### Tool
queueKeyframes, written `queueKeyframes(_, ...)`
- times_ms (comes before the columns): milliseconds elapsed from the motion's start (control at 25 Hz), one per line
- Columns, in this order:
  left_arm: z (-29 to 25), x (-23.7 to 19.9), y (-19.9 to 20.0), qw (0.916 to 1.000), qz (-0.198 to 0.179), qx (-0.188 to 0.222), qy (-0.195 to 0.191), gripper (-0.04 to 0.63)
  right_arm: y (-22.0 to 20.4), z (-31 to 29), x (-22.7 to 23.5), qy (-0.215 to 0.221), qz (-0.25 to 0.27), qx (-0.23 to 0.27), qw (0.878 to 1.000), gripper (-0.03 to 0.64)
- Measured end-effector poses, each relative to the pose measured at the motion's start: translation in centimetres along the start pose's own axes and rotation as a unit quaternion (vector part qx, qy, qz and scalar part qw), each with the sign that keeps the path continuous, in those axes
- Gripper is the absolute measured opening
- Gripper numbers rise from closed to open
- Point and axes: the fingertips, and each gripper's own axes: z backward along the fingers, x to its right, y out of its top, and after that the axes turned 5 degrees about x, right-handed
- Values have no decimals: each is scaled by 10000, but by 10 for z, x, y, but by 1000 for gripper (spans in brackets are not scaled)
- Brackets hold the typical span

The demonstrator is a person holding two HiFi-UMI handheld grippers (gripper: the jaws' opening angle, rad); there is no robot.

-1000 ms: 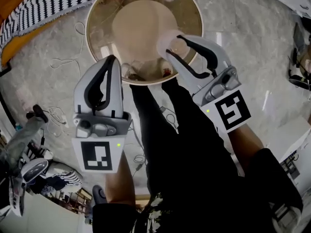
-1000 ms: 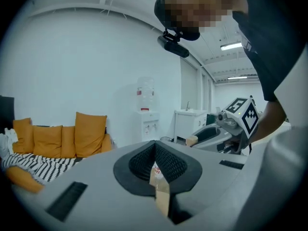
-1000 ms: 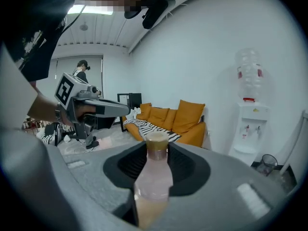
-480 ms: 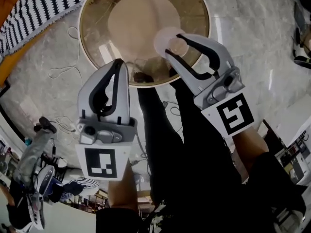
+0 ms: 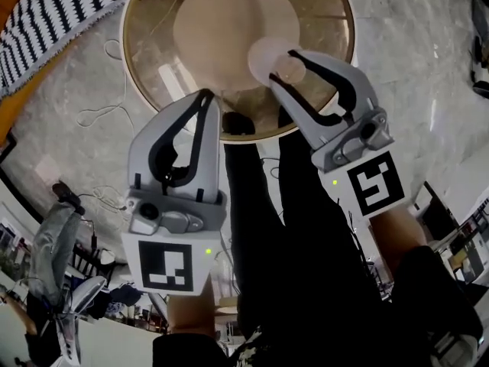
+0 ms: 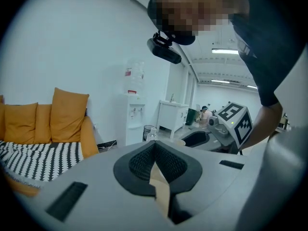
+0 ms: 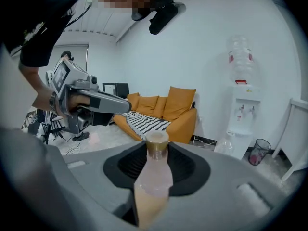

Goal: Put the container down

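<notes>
Right gripper (image 5: pixel 281 69) grips translucent pinkish container (image 7: pixel 154 177), tan-capped.

An orange sofa (image 7: pixel 168 112) with loose back cushions stands against a white wall, and a black-and-white striped blanket (image 7: pixel 144 121) is spread over its seat. To the sofa's right, along the same wall, stands a white water dispenser (image 7: pixel 242 114) with a clear jug (image 7: pixel 239 57) upended on top. A dark mesh bin (image 7: pixel 258 150) sits beyond it, farther from the sofa. From above, a round glass-topped desk (image 5: pixel 157 75) on a beige base lies near the sofa's blanket-covered end. Thin cables (image 5: pixel 103 105) trail over the pale marble floor (image 5: pixel 69 136) between sofa and desk.
</notes>
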Motion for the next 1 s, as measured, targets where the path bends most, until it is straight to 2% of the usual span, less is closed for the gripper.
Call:
queueKeyframes(160,-3,13,-7,10000,-17,-18,14,6,-9,3,3,30,38,27,10000,127)
queueKeyframes(400,-7,15,-43,9996,207,-84,159,6,-40,-12,4,165,89,-31,9998,127)
queueKeyframes(1000,-28,5,-114,9985,454,-212,229,5,-99,-52,1,436,148,-155,9988,127)
